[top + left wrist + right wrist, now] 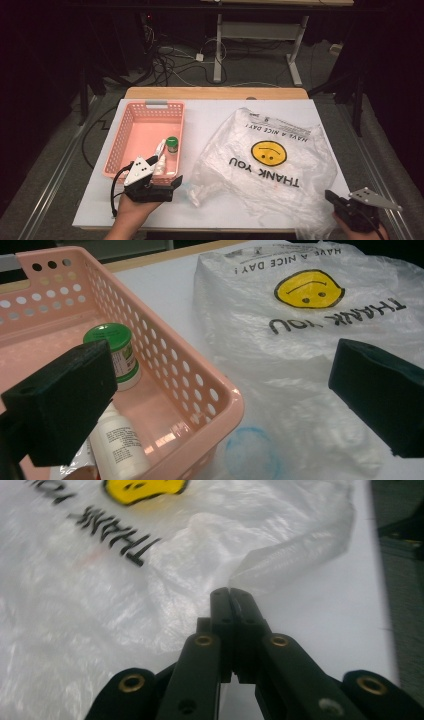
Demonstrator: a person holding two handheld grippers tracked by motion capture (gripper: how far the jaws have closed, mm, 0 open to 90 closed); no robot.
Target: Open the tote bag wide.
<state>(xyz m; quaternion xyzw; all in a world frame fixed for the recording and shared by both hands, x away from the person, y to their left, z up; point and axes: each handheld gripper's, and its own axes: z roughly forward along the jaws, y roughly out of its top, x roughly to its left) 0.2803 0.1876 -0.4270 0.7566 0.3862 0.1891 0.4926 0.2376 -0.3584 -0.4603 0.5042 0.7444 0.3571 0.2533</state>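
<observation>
Pinching a fold of the plastic bag point(165, 575) between its closed jaws, the right gripper point(231, 594) sits at the bag's near right edge, the smiley print beyond and to its left. Farther left, the left gripper point(215, 390) stands released, its jaws straddling the pink basket's point(200, 385) corner, a green-capped jar point(116, 352) just ahead.

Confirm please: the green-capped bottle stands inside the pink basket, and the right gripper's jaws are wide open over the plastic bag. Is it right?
Not quite. The right gripper has its jaws shut, as the right gripper view shows, at the plastic bag. The green-capped bottle does stand inside the pink basket.
</observation>
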